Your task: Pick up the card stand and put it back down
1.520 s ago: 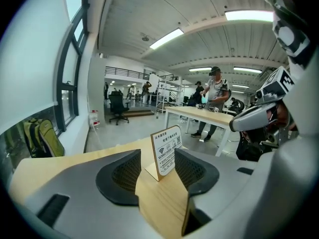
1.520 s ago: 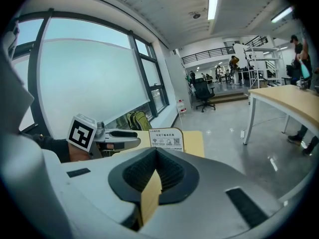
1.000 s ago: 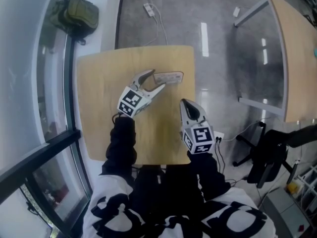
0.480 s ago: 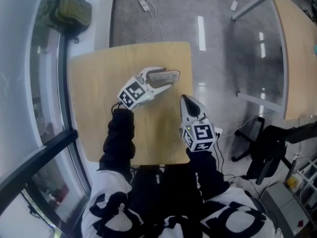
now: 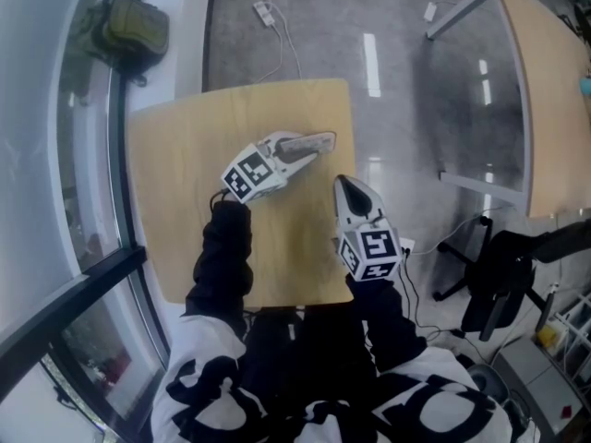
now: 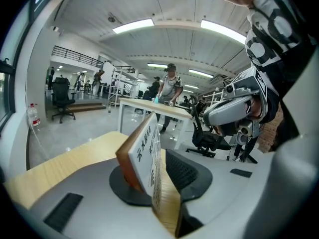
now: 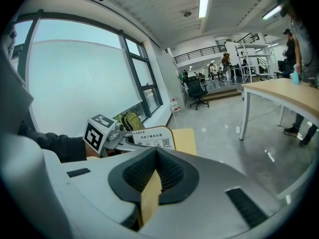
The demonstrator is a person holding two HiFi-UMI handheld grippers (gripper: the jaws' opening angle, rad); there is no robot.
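L gripper (image 5: 297,151) fingers closing on card stand (image 6: 144,153), worktop (image 5: 185,210) 2 o'clock, prob. for the lift. R gripper (image 5: 346,190) idle at 4 o'clock, fingers together, empty.

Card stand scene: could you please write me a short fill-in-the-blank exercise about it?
1. The left gripper has its jaws closing with the ____ between them.
2. The right gripper has its jaws ____, with nothing between them.
3. Beyond the table, a green ____ lies by the window.
Missing words: card stand; together; backpack.
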